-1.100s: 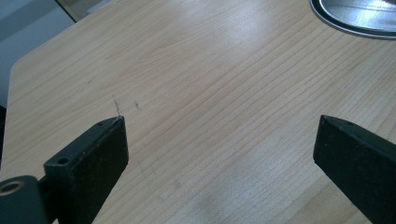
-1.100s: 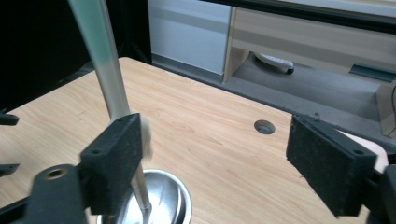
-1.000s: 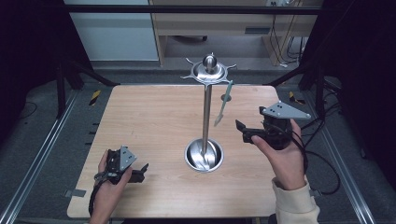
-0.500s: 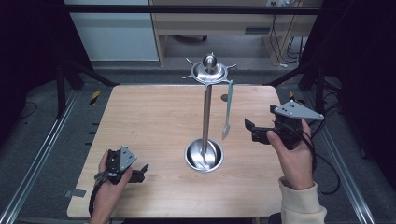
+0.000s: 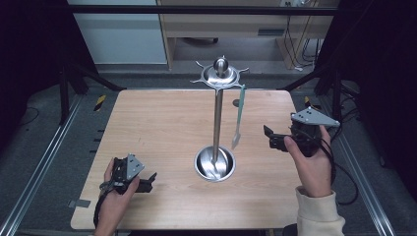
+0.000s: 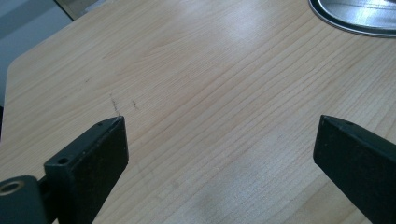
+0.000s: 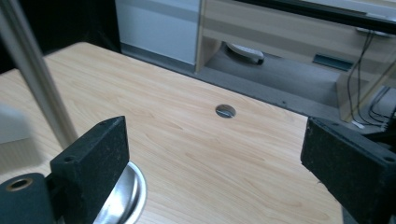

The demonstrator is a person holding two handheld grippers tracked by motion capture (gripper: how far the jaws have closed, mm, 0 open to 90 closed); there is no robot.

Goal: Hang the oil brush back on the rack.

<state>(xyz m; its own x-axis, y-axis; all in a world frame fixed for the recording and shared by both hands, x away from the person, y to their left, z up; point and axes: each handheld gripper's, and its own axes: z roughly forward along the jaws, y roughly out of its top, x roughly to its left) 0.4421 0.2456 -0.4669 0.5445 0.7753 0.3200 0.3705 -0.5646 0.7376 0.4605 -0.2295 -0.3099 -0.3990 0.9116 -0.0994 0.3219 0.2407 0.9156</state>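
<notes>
We hold the left gripper [image 5: 147, 182] low over the wooden table [image 5: 157, 128], jaws apart and empty. At centre, the spatula [image 5: 239, 118] hangs from the steel rack [image 5: 218, 78], apparently hooked, so hanging looks finished. The right gripper [image 5: 269, 138] sits beside it, released. Dim room beyond.
</notes>
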